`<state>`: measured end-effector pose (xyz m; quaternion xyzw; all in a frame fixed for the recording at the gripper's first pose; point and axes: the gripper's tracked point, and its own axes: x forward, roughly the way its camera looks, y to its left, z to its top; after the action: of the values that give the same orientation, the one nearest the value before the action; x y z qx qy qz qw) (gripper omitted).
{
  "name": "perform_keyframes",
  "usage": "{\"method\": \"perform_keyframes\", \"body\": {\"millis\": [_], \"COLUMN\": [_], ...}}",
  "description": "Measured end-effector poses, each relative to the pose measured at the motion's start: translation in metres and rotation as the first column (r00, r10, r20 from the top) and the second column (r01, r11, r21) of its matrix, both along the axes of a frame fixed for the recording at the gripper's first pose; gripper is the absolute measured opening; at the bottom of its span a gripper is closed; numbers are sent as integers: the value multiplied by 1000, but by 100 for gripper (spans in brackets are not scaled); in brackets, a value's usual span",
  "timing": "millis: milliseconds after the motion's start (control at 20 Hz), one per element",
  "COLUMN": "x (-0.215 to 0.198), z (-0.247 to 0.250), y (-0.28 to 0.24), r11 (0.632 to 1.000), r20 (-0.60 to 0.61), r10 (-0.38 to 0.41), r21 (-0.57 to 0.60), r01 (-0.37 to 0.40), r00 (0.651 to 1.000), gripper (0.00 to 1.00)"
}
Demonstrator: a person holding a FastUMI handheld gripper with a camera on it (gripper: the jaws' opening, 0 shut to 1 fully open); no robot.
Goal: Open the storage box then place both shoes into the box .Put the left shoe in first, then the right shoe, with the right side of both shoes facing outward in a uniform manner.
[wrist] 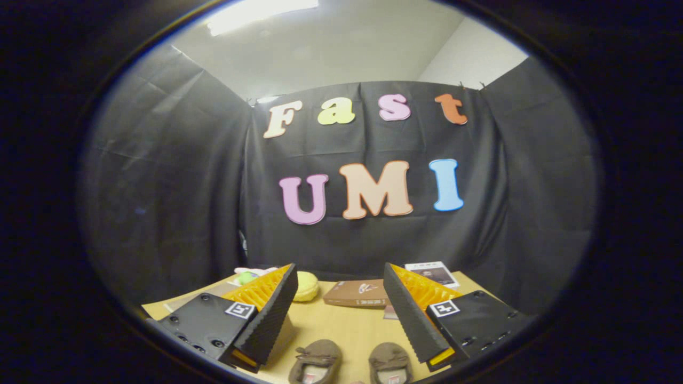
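Brown suede-like slippers, two of them, sit side by side on the wooden table [341, 325], low between our gripper's fingers and close under them: one shoe [316, 361] towards our left finger, the other shoe [389, 364] towards our right. Toes point away from us, each with a small bow

Gripper view: we hold the gripper [341, 282] with fingers spread wide and nothing between them; neither finger touches a shoe

Beyond the fingers, a flat brown box [356, 293] lies near the back of the table, lid apparently down. We take this to be the storage box, though we cannot confirm it. A yellow round object [307, 286] rests left of it, a green and white item [251, 274] further left behind our left finger, and a white booklet or card [433, 273] behind our right finger

Progress, as judged: nothing done. Box not yet opened, both shoes out on the table. Left: open box, left shoe in, then right shoe

Hidden or unclear: shoe heels cut off below; which shoe is left and which right we cannot settle; box hinge and lid edge too small to read
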<state>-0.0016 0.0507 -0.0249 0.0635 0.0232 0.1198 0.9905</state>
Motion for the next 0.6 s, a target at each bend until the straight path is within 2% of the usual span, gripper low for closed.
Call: {"method": "perform_keyframes", "body": {"millis": [250, 450, 600], "x": [-8, -7, -10], "z": [-29, -62, -88], "y": [45, 67, 85], "r11": [971, 929, 875], "r20": [-96, -198, -273], "r10": [198, 300, 388], "r21": [155, 284, 409], "r01": [-182, -239, -259], "r00": [975, 933, 880], "gripper": [100, 100, 100]}}
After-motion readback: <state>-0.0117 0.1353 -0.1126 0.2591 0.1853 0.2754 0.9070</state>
